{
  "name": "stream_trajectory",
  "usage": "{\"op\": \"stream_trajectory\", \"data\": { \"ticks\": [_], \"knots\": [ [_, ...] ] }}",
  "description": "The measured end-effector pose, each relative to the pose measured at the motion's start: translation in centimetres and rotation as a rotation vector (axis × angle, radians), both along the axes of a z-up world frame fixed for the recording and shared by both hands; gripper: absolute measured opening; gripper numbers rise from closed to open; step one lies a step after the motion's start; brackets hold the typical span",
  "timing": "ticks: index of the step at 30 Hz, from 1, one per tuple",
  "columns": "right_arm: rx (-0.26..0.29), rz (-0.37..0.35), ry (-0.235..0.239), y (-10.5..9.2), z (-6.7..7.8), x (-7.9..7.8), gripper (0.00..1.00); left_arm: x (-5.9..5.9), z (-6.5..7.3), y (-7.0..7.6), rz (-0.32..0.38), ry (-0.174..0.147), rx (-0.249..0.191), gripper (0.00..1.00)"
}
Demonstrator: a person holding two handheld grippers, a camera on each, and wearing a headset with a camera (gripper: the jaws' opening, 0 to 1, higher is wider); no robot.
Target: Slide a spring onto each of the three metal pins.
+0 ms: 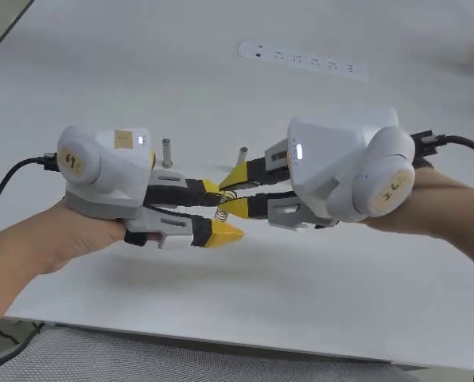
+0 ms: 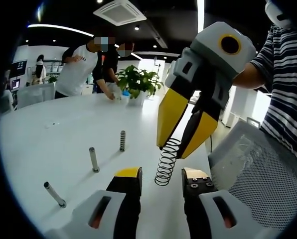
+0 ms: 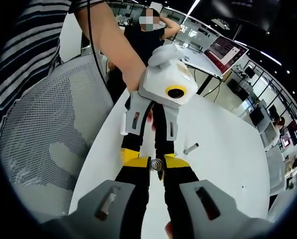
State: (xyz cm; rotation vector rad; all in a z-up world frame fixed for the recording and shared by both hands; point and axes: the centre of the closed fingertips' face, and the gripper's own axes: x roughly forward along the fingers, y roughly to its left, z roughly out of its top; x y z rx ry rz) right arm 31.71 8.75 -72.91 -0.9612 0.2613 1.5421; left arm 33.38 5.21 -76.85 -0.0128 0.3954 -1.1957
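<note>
Right tongs (image 3: 157, 164) are clamped on one end of the spring (image 2: 167, 160), held above the tabletop (image 1: 316, 270) near its front edge. Left tongs (image 2: 161, 175) stand apart around its free end. Three pins (image 2: 93, 159) stand just beyond, with open tabletop behind them.

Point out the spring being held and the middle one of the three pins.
Spring (image 2: 167, 162): left gripper view, its middle coils.
Middle pin (image 2: 93, 159): left gripper view, its shaft.

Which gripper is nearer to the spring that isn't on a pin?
Right. The right gripper grips the spring between its fingers; the left gripper is open, its fingers either side of the spring's free end without touching.
</note>
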Motion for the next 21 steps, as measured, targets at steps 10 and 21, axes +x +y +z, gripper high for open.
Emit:
{"op": "stream_trajectory", "data": {
  "ticks": [10, 21],
  "knots": [
    [-0.006, 0.002, -0.02, 0.0, 0.1, 0.3, 0.11, 0.4, -0.2, 1.3, 0.06, -0.008, 0.013, 0.47],
    [-0.01, -0.01, -0.031, -0.1, 0.1, 1.1, 0.11, 0.8, -0.7, 3.3, 0.13, -0.001, 0.028, 0.65]
  ]
}}
